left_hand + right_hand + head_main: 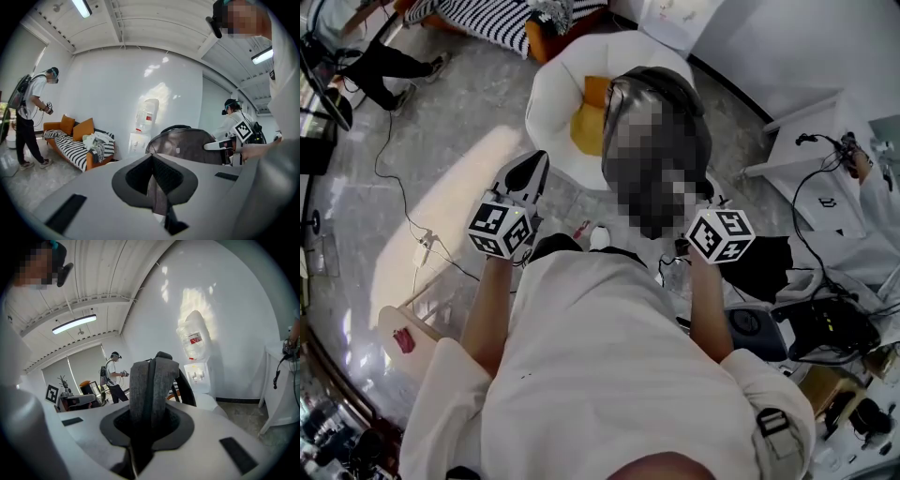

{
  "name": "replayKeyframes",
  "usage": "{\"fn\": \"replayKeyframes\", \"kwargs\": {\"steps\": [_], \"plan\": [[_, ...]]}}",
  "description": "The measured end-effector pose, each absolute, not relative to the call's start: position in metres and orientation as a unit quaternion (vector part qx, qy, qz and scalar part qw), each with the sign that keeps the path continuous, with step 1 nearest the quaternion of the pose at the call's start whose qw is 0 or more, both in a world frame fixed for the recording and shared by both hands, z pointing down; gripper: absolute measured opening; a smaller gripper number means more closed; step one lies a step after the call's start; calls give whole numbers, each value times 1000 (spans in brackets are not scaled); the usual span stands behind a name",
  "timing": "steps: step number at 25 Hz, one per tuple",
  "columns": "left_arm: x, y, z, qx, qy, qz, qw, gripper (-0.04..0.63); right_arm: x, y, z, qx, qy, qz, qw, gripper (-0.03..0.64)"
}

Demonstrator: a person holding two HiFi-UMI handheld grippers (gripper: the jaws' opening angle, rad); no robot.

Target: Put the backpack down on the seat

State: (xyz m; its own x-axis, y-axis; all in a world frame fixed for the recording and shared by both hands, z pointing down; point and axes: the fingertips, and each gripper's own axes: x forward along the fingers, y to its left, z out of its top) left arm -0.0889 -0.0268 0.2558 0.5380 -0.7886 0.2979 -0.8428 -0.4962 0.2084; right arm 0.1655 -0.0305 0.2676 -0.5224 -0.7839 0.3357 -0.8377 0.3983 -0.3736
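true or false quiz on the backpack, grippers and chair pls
1. The backpack lies on the seat of the white chair. False: it hangs from the grippers, not set down.
2. The right gripper is shut on a grey padded strap. True.
3. The cushion in the chair is blue. False: yellow and orange.
4. A striped sofa stands by the wall. True.
5. The left gripper is open and empty. False: shut on a grey strip.

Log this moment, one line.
grey fabric backpack: held aloft, not yet on white round armchair | left gripper: shut on strap | right gripper: shut on strap
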Motion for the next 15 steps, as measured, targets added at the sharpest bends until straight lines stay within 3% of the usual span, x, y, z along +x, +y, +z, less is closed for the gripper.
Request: {"fn": "replayKeyframes", "kwargs": {"steps": [15], "plan": [[-89,-61,279,862,-463,101,182,17,163,-64,301,492,-827,266,66,78]]}}
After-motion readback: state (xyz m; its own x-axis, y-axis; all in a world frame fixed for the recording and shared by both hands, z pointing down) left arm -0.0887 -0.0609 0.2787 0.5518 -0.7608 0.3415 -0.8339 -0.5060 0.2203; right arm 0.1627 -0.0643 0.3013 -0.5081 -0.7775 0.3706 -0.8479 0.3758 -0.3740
